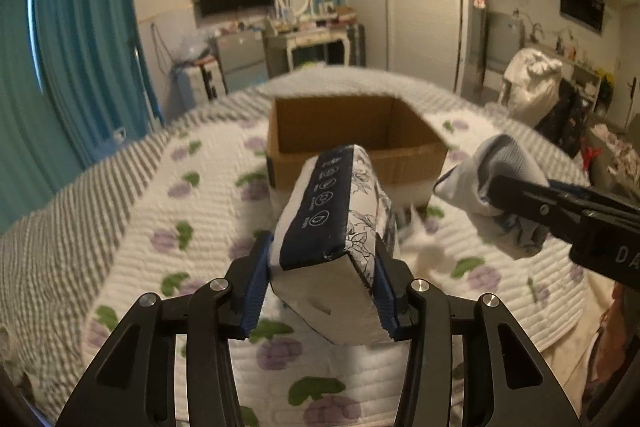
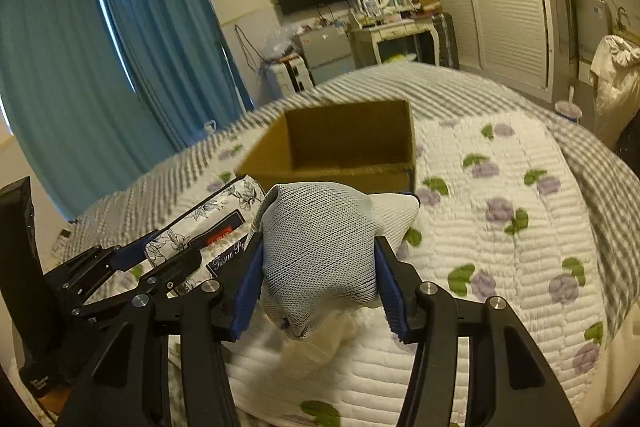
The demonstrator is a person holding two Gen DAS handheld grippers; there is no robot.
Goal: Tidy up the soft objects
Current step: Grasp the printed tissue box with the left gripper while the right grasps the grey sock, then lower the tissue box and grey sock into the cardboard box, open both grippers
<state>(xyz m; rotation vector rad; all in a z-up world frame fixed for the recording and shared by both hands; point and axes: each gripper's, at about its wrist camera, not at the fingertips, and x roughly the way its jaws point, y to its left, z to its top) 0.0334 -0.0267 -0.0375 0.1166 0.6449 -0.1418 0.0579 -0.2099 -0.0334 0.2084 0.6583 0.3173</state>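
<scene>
My left gripper (image 1: 322, 259) is shut on a soft tissue pack (image 1: 334, 227), white with a navy band and floral print, held above the bed and pointing at an open cardboard box (image 1: 356, 147). My right gripper (image 2: 318, 263) is shut on a light grey mesh cloth bundle (image 2: 320, 255), also held above the bed just short of the box (image 2: 340, 143). The right gripper and its bundle (image 1: 504, 187) show at the right of the left wrist view. The tissue pack (image 2: 212, 227) and left gripper (image 2: 160, 251) show at the left of the right wrist view.
The bed has a white quilt with purple grapes (image 2: 500, 227) over a grey striped sheet (image 1: 60, 211). A pale crumpled item (image 2: 320, 343) lies on the quilt under the right gripper. Teal curtains, a dresser and wardrobe stand beyond the bed.
</scene>
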